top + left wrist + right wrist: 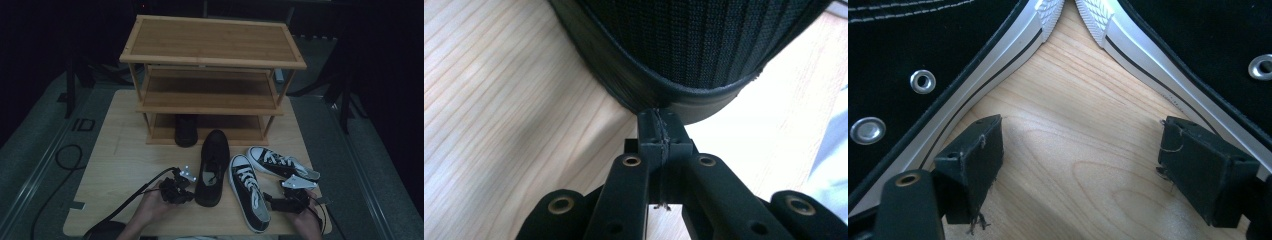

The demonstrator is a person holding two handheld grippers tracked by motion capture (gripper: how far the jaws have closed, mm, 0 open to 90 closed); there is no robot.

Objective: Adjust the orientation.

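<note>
Dark floor and black drapes surround one pale wooden table, its grain running in long straight lines; on its far half stands one bamboo shoe rack with three slatted shelves, and every place below is given from that rack. Shoes number four: one black shoe tucked on the rack's bottom shelf, toe toward the person; one black slip-on lying on the table just in front of the rack; and two black canvas sneakers with white laces and white rubber soles, the nearer sneaker front-right of the rack beside the slip-on, the farther sneaker to its right, closer to the rack. The slip-on is long and narrow, smooth at the rim, with a ribbed knit lining; its long axis runs almost straight toward the rack, toe pointing at the bottom shelf, heel toward the person. Grippers number two, both black and jointed; the left gripper sits at the slip-on's heel end, its jaws pressed together with the tips touching the heel rim, though whether any rim is pinched between them I cannot tell; the right gripper rests low between the two sneakers, jaws spread wide over bare wood, touching neither sole.
</note>
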